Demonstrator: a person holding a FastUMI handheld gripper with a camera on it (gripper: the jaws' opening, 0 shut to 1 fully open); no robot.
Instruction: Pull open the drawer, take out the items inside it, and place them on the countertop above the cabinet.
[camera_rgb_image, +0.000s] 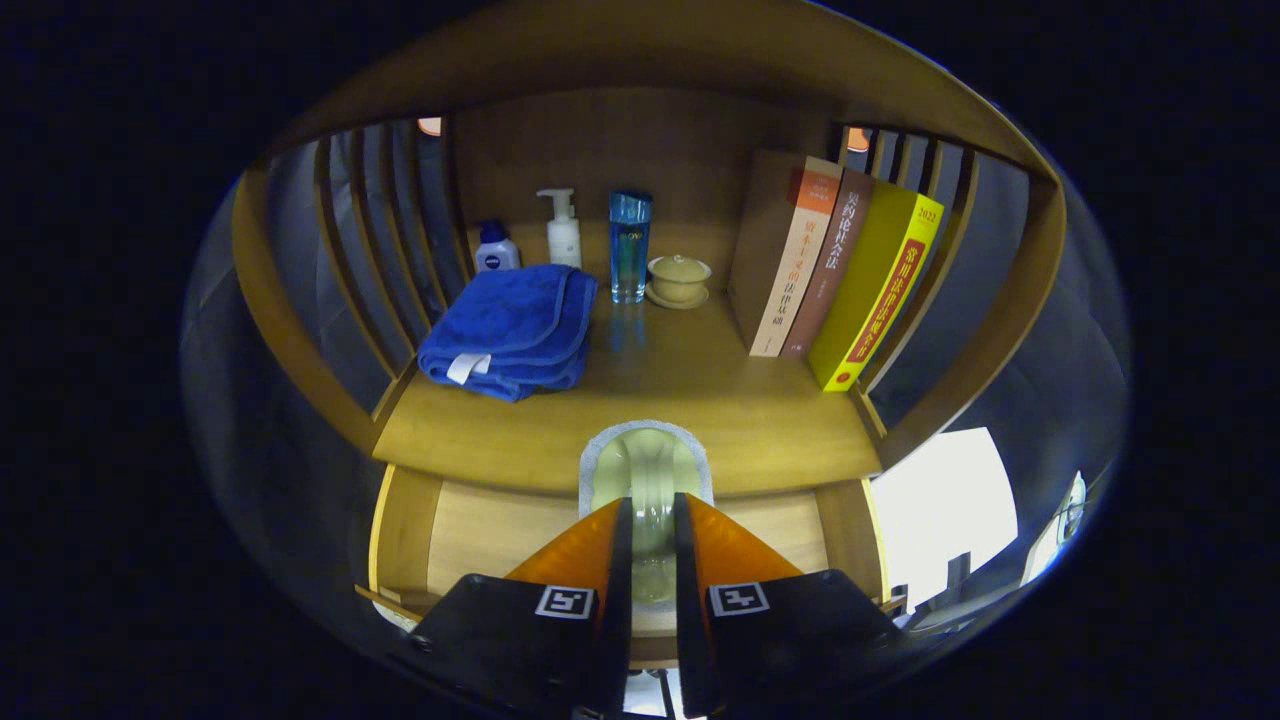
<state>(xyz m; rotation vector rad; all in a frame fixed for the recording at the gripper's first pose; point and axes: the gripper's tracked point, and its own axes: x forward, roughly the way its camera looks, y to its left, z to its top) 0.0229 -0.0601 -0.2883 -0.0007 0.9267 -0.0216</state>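
Jaws (652, 545) clamped narrow on pale-green glass vase (648, 480), held above open drawer (480, 530), w/ countertop surface (640, 410) just ahead, prob. for set-down.

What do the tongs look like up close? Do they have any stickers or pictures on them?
The tongs have two long flat fingers that narrow like wedges toward their tips. Behind them sit two chunky black blocks, and each block carries a little square black-and-white tag, like a maze pattern. The other tag sits on the right-hand block. No cables or sleeves can be seen.
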